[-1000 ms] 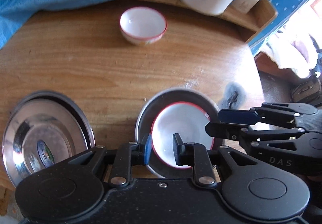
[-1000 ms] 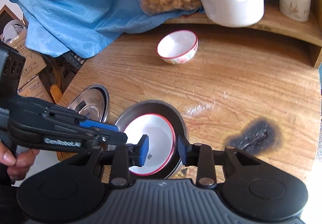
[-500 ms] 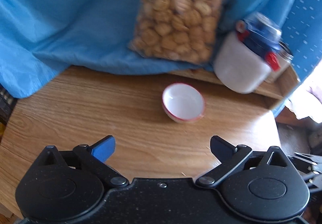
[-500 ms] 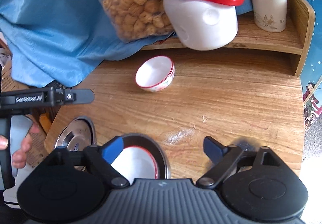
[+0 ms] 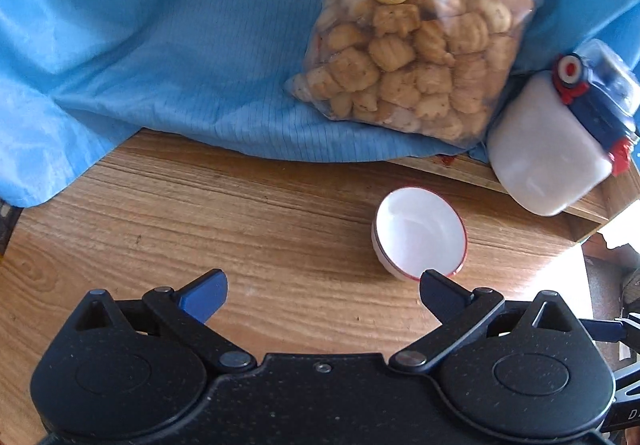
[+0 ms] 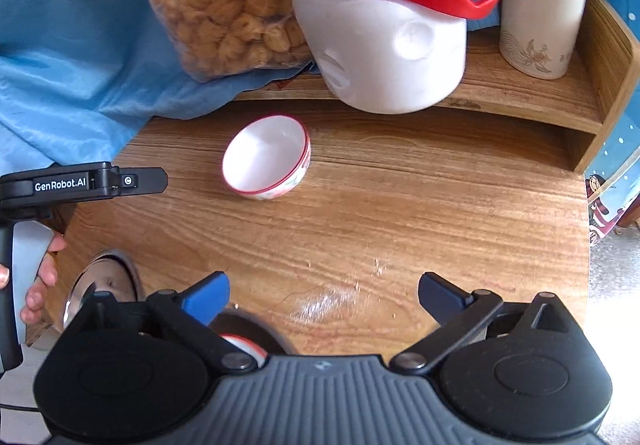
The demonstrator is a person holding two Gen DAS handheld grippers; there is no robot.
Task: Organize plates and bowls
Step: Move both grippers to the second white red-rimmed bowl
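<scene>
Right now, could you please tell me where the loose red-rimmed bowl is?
The red-rimmed bowl sits alone on the wooden table, left of centre in the right wrist view, just before the white jug on the shelf.

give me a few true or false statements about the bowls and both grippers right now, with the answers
1. The left gripper is open and holds nothing. True.
2. The red-rimmed bowl stands on the raised shelf. False: it sits on the wooden table, below the shelf.
3. The right gripper is shut on a bowl. False: it is open and empty.
4. A white jug with a red handle stands on the shelf. True.
</scene>
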